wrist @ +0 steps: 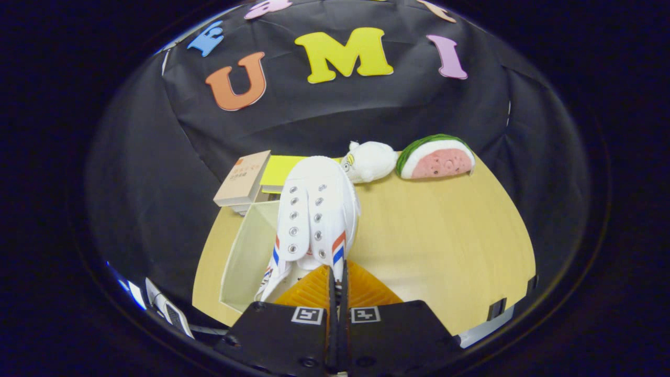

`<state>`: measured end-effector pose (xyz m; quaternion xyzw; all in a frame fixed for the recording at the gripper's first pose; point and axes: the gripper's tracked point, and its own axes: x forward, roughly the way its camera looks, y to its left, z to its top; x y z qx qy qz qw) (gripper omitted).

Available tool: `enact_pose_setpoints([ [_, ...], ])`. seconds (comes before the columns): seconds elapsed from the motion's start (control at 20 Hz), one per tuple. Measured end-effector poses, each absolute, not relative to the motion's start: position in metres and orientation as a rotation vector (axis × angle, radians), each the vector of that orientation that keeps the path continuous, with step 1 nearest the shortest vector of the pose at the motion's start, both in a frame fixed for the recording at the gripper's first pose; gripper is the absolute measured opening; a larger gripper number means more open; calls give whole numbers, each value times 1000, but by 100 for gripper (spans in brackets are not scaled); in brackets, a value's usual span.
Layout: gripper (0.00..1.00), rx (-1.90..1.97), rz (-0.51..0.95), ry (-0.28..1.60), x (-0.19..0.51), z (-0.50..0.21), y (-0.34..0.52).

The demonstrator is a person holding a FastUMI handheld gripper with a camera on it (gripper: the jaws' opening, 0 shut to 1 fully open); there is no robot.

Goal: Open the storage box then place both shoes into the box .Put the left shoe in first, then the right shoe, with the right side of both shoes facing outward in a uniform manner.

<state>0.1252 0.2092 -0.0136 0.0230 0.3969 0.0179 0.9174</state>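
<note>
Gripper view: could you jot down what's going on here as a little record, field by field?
held item: white shoe, laces absent, striped sides
gripper: jaws closed on the shoe's heel end, both fingers pressing
shoe position: toe pointing away, above the open storage box
box: open, on the wooden table, another shoe seems to lie inside
behind box: books
far table edge: white plush toy, watermelon plush
</note>
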Motion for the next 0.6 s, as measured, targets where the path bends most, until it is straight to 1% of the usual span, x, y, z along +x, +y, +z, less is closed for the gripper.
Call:
enact_pose_setpoints([
  [0.25, 5, 9, 44, 853, 135, -50, 250],
  [0.4, 5, -15, 2, 906, 137, -82, 252],
  [0.6, 5, -45, -49, 922, 142, -107, 252],
])
